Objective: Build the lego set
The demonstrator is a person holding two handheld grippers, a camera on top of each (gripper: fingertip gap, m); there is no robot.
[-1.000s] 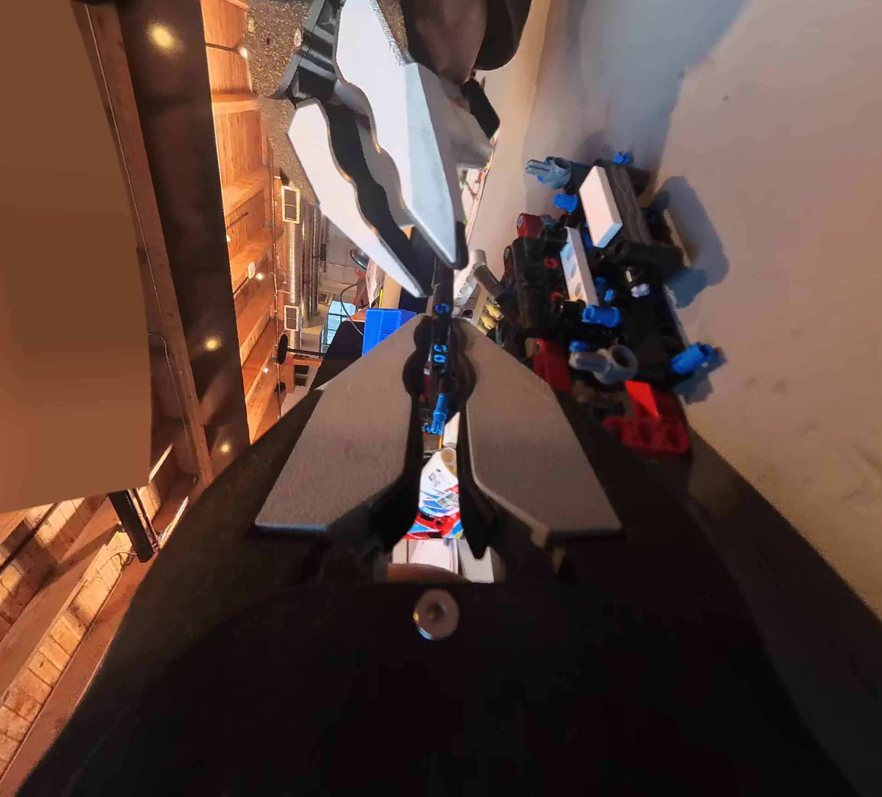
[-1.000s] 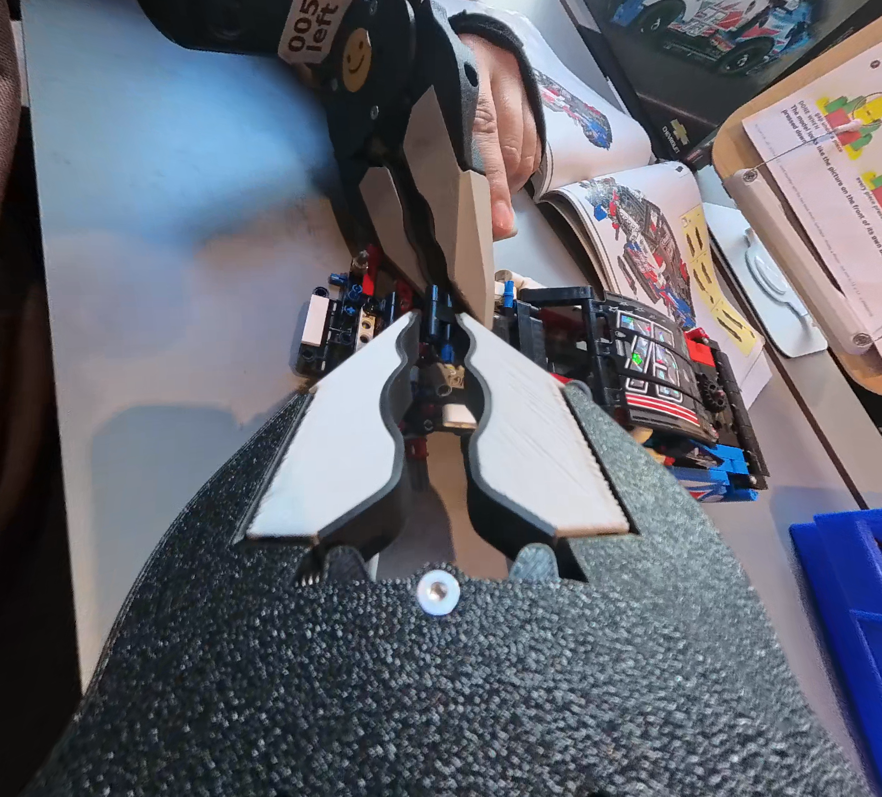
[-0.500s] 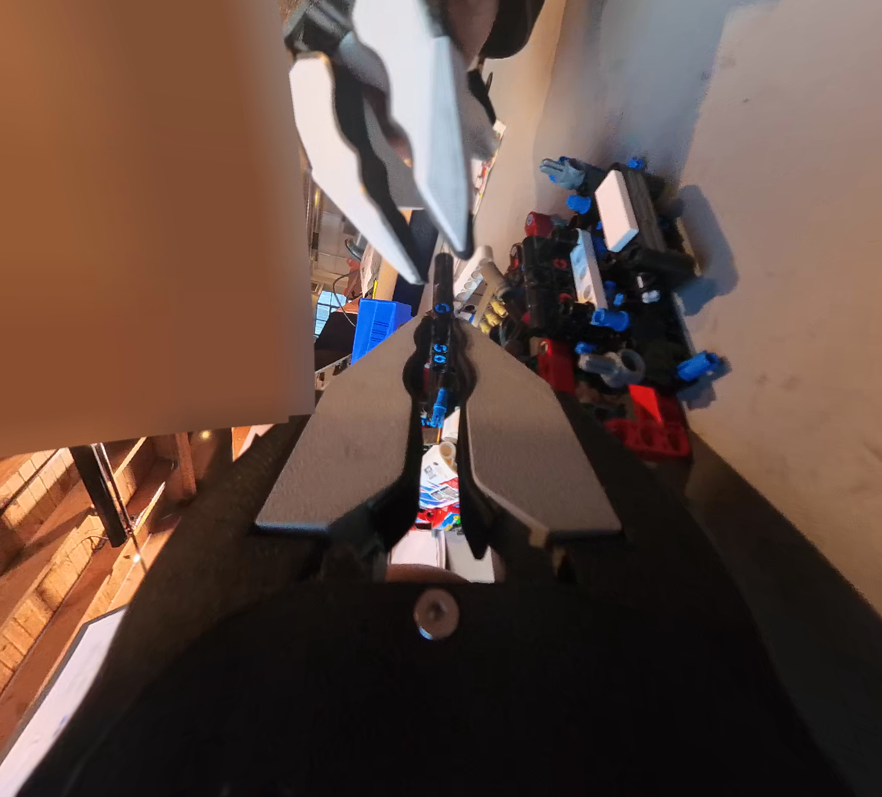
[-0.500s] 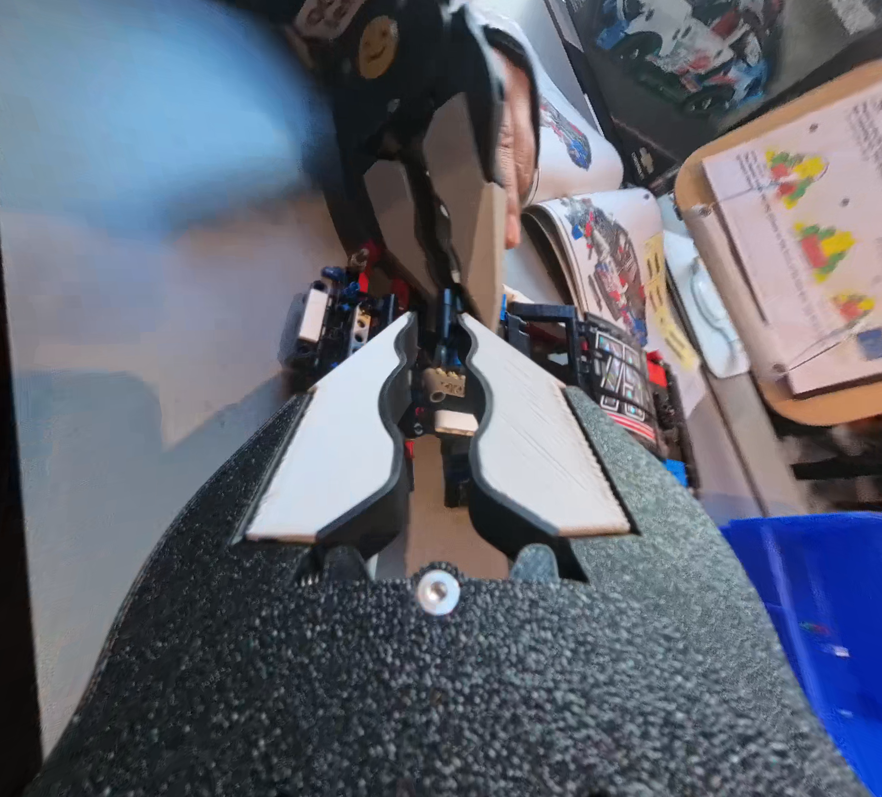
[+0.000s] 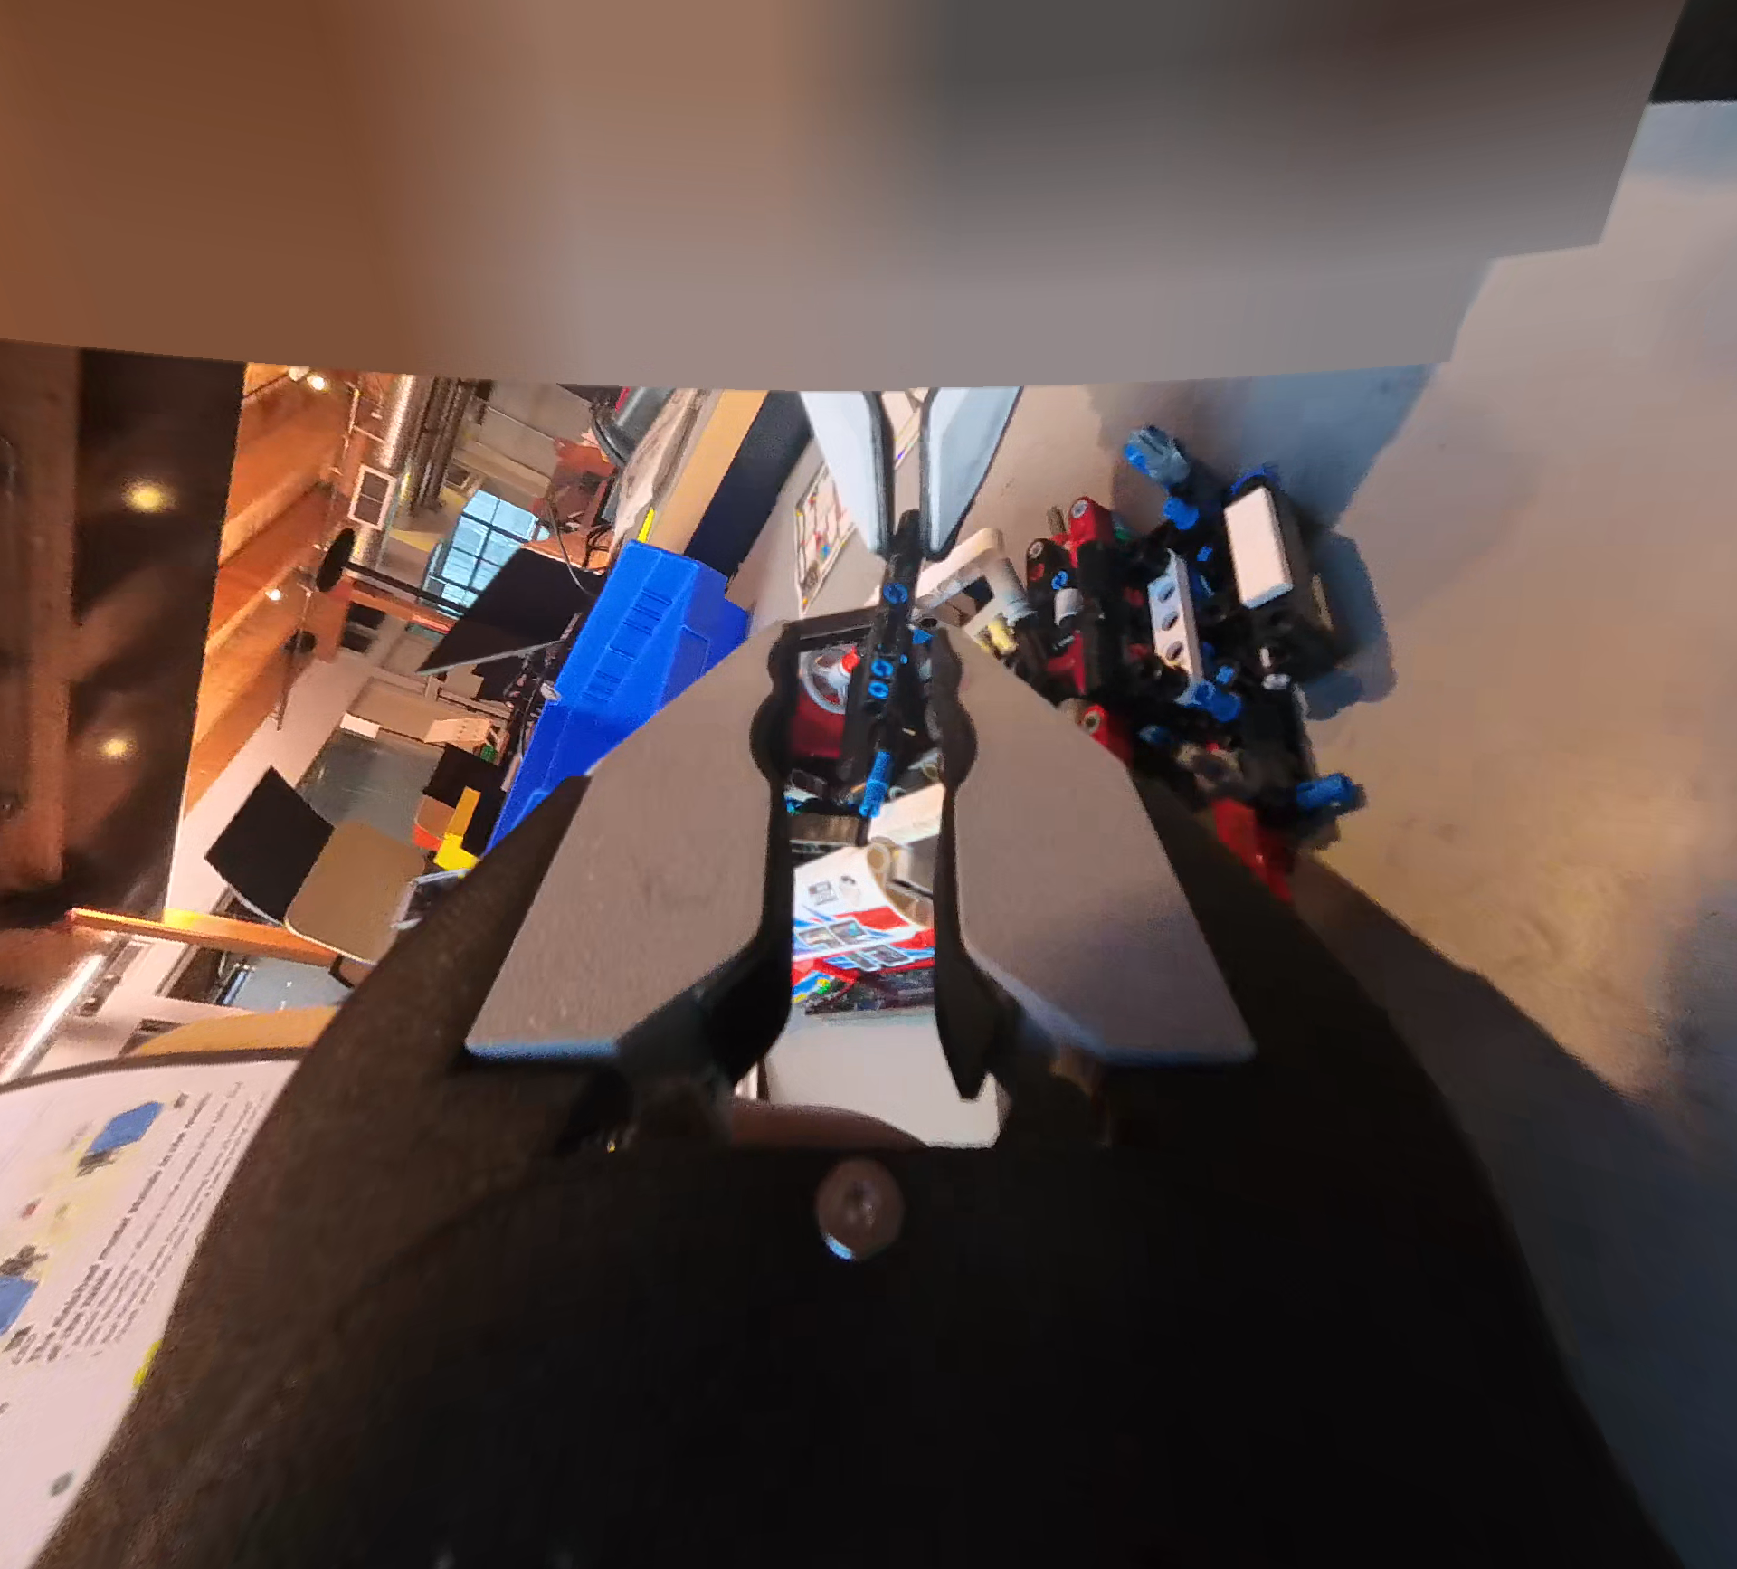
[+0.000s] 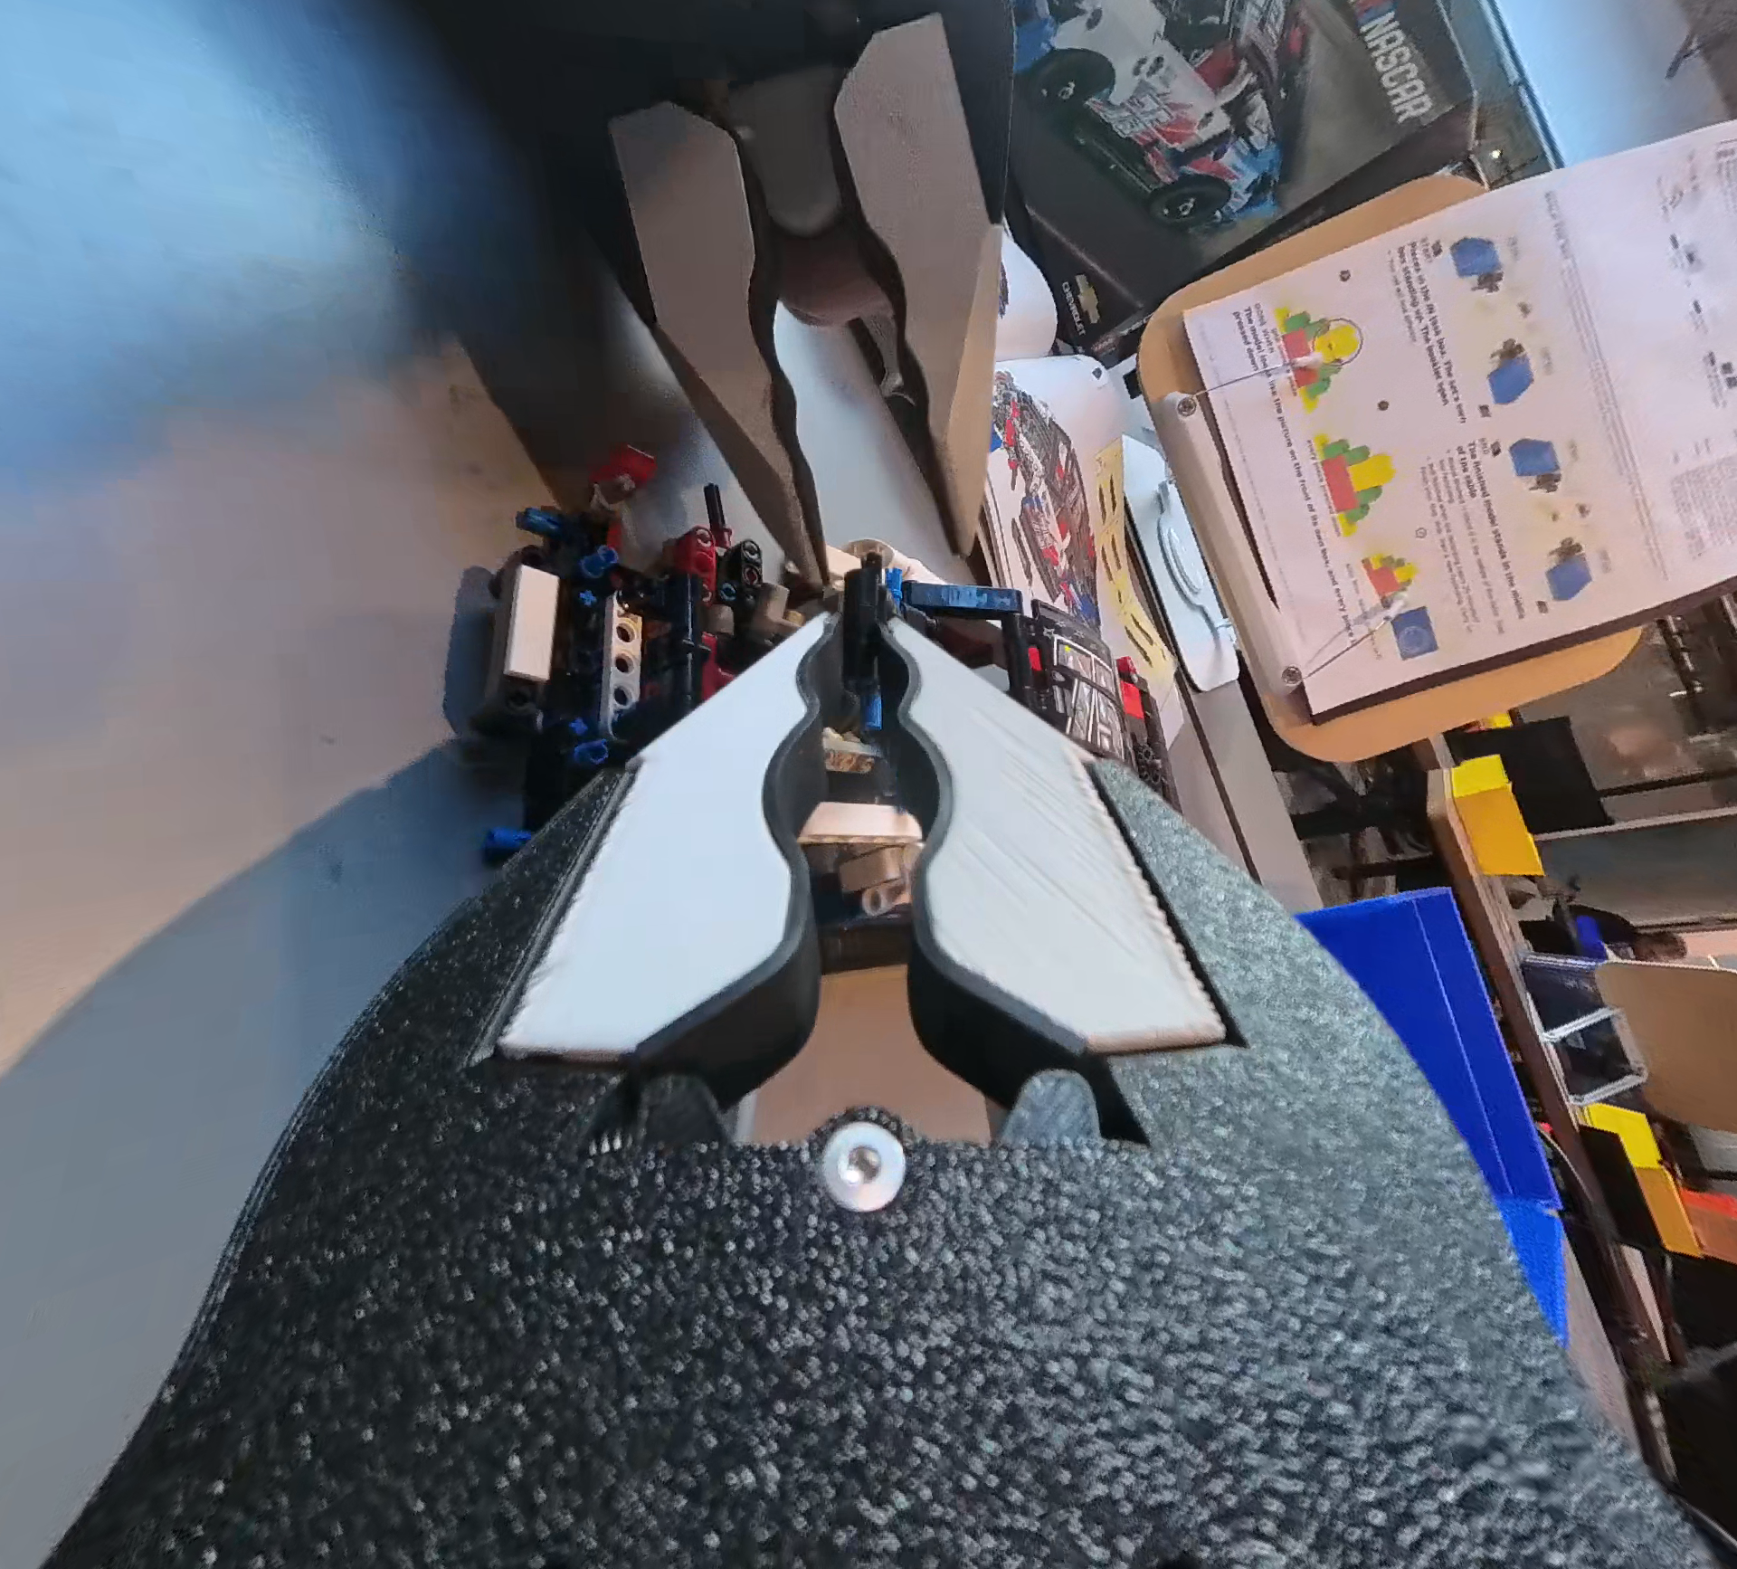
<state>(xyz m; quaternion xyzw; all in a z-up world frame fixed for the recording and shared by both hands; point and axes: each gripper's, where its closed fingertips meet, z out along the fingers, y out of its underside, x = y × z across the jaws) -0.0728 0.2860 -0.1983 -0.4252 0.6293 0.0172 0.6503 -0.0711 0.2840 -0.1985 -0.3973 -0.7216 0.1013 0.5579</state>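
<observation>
Table [image 6: 235, 490] carries it all. Landmark: the part-built model [image 6: 602, 659] mid-table.

- Set box [image 6: 1175, 67] lies beyond the model with a race-car picture and printed logos. They're readable, I'm not transcribing them.
- Blue bin [image 6: 1429, 1054] sits off the model's right end, at the table edge.
- Clipboard sheet [image 6: 1457, 415] is right of the model, with brick diagrams plus small text. The open booklet [image 6: 1043, 471] lies between it and the model.
- Black beam [image 5: 888, 631] with blue pins is off the table, just above the model's right half.

Grip state:
- Right hand-held gripper [image 6: 863, 617] is pinched down on one end of the beam.
- Left hand-held gripper [image 5: 860, 659] has its jaws narrowly apart, straddling the other end. I see gaps either side, so I judge it isn't clamping.

Key relation: the beam's long axis runs tip to tip between your two hand-held grippers, in line with both sets of fingers. The model lies below and to the left of the right one. Only the right carries the beam, so the seating move is its job (my read). The left is free to brace the model.

A loose blue pin [image 6: 503, 842] lies on the table just in front of the model.
</observation>
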